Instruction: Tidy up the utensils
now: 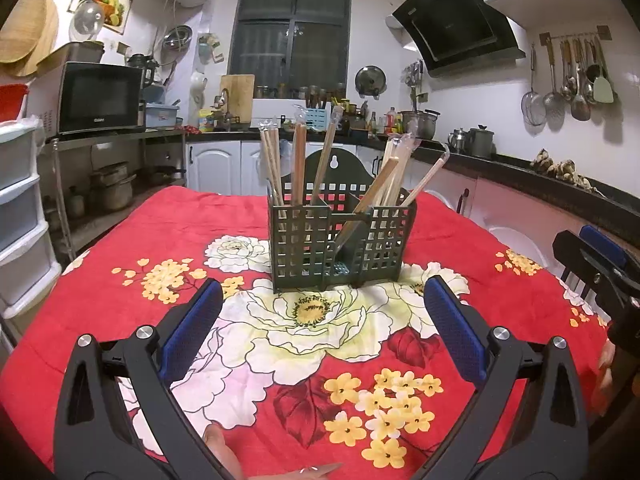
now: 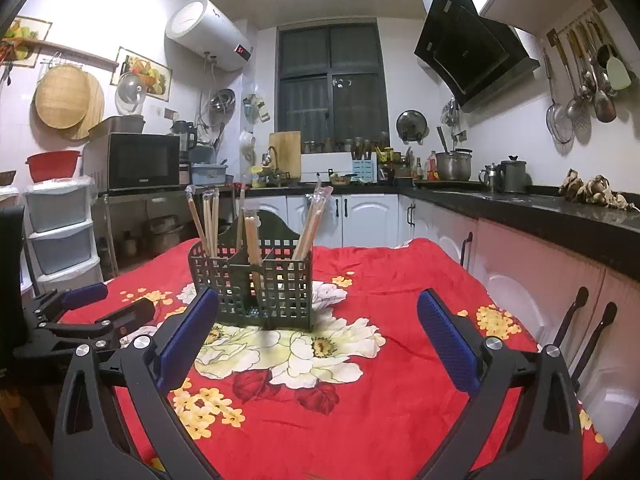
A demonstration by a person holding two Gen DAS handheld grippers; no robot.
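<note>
- The utensil holder (image 1: 343, 240) stands on the tablecloth (image 1: 120, 320), near the middle of the table and toward its far side.
- Wrapped chopsticks (image 1: 298, 164) stand in the holder's compartments, some in the left one and some leaning in the right one.
- The left gripper (image 1: 324, 312) hovers over the near part of the cloth, before the holder, with its jaws spread wide and nothing between them.
- The right gripper (image 2: 318, 320) sits to the right of the left one, likewise near, spread wide and empty.
- The microwave (image 1: 100, 96) stands far left on a shelf.
- The window (image 1: 290, 36) lies behind the holder.
- The counter (image 1: 560, 176) runs along the right.
</note>
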